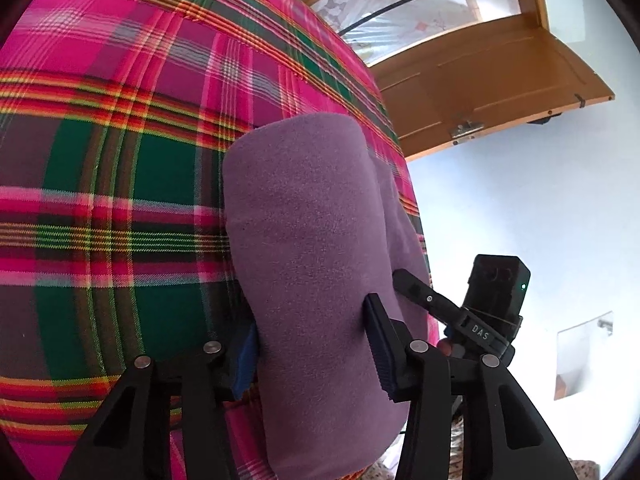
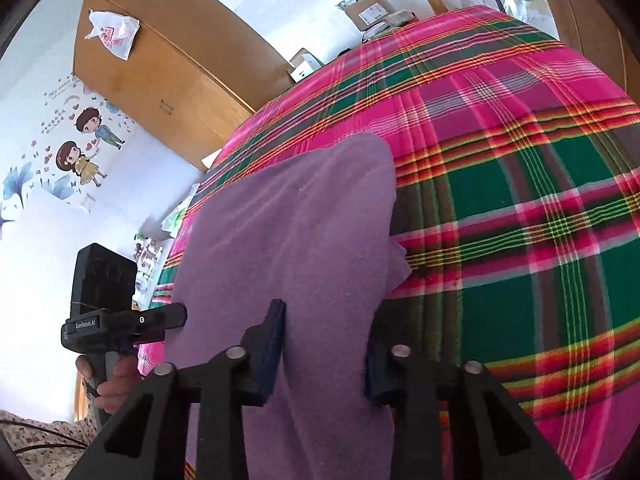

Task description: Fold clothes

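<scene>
Folded purple garment (image 1: 304,216) on plaid bedspread (image 1: 120,168)

Bright daylight throughout, washing out pale bluish-white walls (image 1: 520,208). Large bed surface under a plaid blanket (image 1: 120,160) in pink, green, red and yellow, filling most of both views. Past its far edge in the left wrist view, an open wooden door (image 1: 500,80) with a metal latch (image 1: 466,130), beside a glazed panel (image 1: 400,4) backed by light patterned fabric. In the right wrist view, a tall wooden wardrobe (image 2: 160,60) against the wall, a white plastic bag (image 2: 112,32) hanging at its top corner. Cartoon wall stickers (image 2: 84,144) of two children with hearts and blue flowers next to it. Cardboard boxes (image 2: 372,10) stacked beyond the bed's far side.
</scene>
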Tool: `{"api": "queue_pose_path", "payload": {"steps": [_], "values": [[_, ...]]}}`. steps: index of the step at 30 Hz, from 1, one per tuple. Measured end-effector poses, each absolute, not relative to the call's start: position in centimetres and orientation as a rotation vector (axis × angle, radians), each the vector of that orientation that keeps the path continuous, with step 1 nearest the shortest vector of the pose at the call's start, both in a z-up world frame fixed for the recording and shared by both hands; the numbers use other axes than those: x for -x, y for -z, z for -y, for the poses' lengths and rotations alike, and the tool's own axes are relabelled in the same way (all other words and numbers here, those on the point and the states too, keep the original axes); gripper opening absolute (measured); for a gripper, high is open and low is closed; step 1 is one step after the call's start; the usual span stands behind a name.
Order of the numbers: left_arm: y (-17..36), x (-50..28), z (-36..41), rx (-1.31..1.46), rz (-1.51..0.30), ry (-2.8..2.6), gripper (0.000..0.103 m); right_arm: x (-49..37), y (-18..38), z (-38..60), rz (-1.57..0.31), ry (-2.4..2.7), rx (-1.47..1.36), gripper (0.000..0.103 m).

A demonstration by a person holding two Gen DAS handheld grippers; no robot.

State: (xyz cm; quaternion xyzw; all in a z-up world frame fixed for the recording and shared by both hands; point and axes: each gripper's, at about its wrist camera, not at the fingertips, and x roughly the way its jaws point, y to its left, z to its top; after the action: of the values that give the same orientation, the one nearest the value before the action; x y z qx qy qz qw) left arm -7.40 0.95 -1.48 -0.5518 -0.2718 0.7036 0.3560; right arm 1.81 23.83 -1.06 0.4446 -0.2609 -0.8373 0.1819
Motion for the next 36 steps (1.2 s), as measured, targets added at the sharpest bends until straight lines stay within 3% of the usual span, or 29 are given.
{"api": "queue_pose_path", "payload": {"steps": [11, 36], "values": [[-0.1, 9.6, 1.4, 1.359, 0.736, -1.877, 0.047, -0.2, -0.2, -21.2, 0.820, 2.304, -1.196, 0.026], [-1.0, 16.7, 10.5, 1.332, 0.856, -2.067, 0.047, 7.7, -0.7, -11.1, 0.748, 2.213, -1.140, 0.025]]}}
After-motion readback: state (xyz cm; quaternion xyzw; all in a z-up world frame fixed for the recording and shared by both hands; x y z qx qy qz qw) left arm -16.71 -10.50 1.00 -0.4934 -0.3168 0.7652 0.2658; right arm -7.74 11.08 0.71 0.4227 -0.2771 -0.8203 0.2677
